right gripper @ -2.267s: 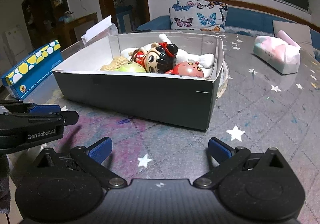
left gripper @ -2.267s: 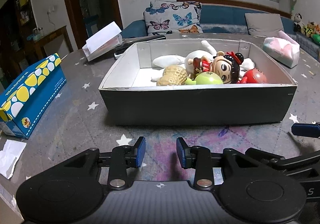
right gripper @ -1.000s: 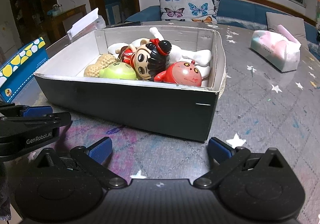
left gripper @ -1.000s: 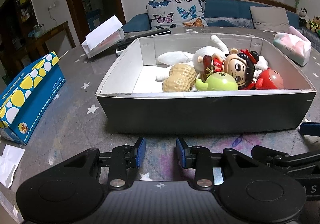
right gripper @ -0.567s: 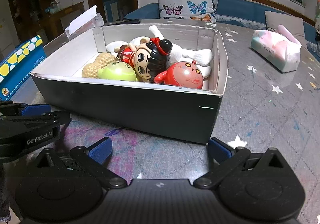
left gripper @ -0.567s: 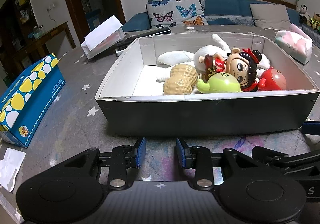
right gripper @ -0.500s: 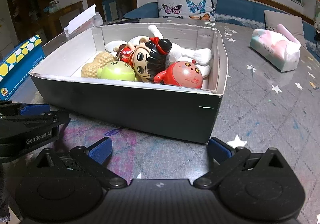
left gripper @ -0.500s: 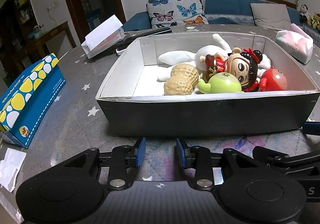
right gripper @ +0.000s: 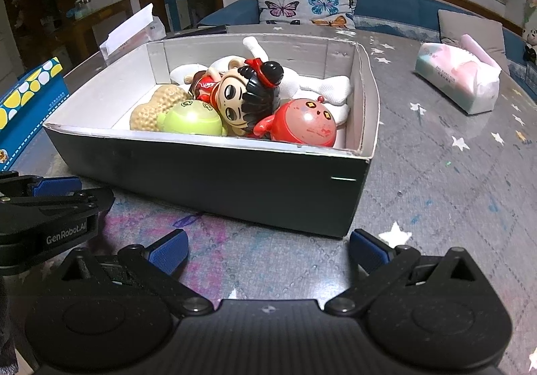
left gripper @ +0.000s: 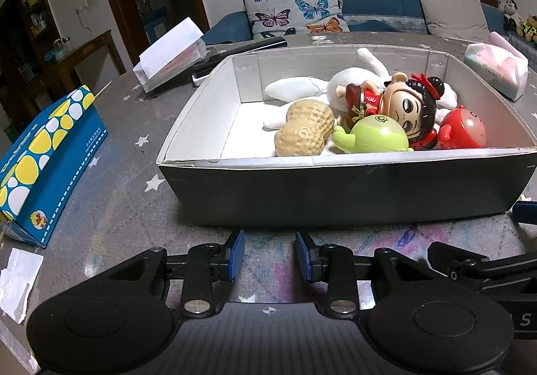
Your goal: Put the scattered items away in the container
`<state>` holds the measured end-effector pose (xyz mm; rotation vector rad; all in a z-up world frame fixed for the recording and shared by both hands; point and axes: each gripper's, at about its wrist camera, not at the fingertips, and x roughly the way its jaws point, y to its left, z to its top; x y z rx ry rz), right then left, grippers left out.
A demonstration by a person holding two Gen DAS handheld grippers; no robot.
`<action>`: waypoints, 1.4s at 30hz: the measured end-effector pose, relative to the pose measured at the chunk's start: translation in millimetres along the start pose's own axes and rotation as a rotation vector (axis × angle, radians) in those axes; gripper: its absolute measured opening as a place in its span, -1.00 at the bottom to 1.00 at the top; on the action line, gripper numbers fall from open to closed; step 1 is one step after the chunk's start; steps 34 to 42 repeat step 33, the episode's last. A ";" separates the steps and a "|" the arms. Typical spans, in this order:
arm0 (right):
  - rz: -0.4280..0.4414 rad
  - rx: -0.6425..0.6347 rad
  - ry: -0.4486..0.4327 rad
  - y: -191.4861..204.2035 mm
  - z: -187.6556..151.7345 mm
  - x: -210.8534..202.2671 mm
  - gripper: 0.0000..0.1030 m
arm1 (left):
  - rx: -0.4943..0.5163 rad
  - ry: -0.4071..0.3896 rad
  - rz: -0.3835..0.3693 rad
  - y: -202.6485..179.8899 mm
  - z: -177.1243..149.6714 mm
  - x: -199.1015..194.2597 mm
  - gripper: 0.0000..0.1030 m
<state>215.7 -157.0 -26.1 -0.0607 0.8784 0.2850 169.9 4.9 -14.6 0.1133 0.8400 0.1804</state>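
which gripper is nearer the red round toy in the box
Right. The right gripper sits before the box's right corner, where the red round toy lies. The left gripper faces the box's left-middle.

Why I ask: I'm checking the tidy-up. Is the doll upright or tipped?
Tipped: the doll lies on its side in the box, leaning on the white plush.

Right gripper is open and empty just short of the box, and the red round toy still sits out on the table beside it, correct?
Not quite. The right wrist view shows the red round toy inside the box, against the doll. The right gripper is open and empty.
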 end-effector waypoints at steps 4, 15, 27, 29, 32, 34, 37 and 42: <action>-0.003 0.003 0.006 -0.4 1.6 1.0 1.00 | 0.004 0.005 0.002 0.0 1.4 0.8 -0.29; -0.012 0.003 0.020 0.2 4.2 3.1 1.00 | 0.000 0.010 0.000 1.0 3.7 2.5 -0.29; -0.016 0.005 0.022 0.7 4.7 3.5 1.00 | -0.015 0.015 -0.009 0.9 4.9 3.9 -0.29; -0.015 0.006 0.022 0.7 4.6 3.5 1.00 | -0.022 0.017 -0.013 1.6 5.1 4.2 -0.30; -0.013 0.006 0.021 0.7 4.5 3.5 1.00 | -0.024 0.017 -0.015 1.6 5.3 4.1 -0.30; -0.013 0.007 0.021 0.4 4.4 3.5 1.00 | -0.024 0.017 -0.015 1.7 5.3 4.0 -0.30; -0.013 0.007 0.021 0.4 4.4 3.5 1.00 | -0.024 0.017 -0.015 1.7 5.3 4.0 -0.30; -0.013 0.007 0.021 0.4 4.4 3.5 1.00 | -0.024 0.017 -0.015 1.7 5.3 4.0 -0.30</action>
